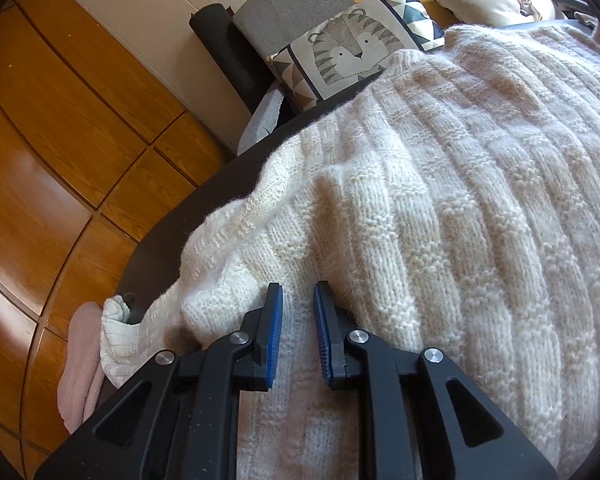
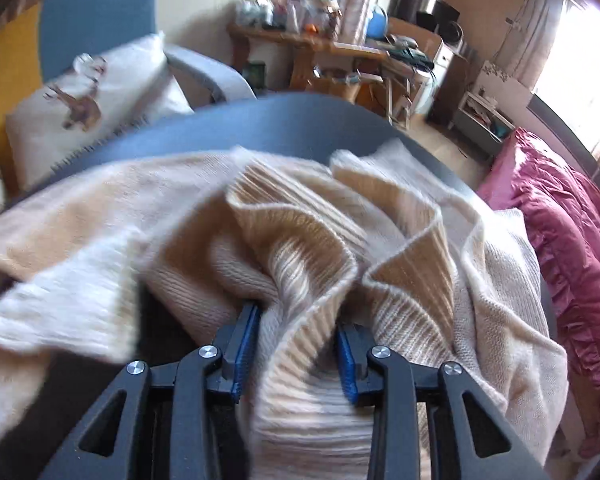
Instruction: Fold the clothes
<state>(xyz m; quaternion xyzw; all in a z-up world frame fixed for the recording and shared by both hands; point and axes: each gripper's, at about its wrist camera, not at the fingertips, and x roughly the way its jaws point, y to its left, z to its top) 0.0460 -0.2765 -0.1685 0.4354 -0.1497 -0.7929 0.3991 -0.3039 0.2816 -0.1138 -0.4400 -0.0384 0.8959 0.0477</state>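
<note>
A cream chunky-knit sweater [image 1: 460, 200] lies spread over a dark round table [image 1: 156, 248]. My left gripper [image 1: 298, 286] sits low on its near part, close to the table's left edge. Its blue pads [image 1: 274, 332] stand a narrow gap apart, and knit fills that gap. In the right wrist view the same sweater [image 2: 100, 208] is bunched and blurred. My right gripper [image 2: 298, 320] is shut on a thick fold of its ribbed band [image 2: 300, 240], which rises in waves between the fingers and hides their tips.
A tiger cushion [image 1: 352, 52] and a deer cushion [image 2: 84, 96] rest on seats behind the table. A pink cloth [image 1: 80, 360] hangs at the table's left edge. A magenta ruffled cover [image 2: 572, 240] lies to the right. A cluttered desk [image 2: 320, 44] stands further back, on wooden floor [image 1: 60, 140].
</note>
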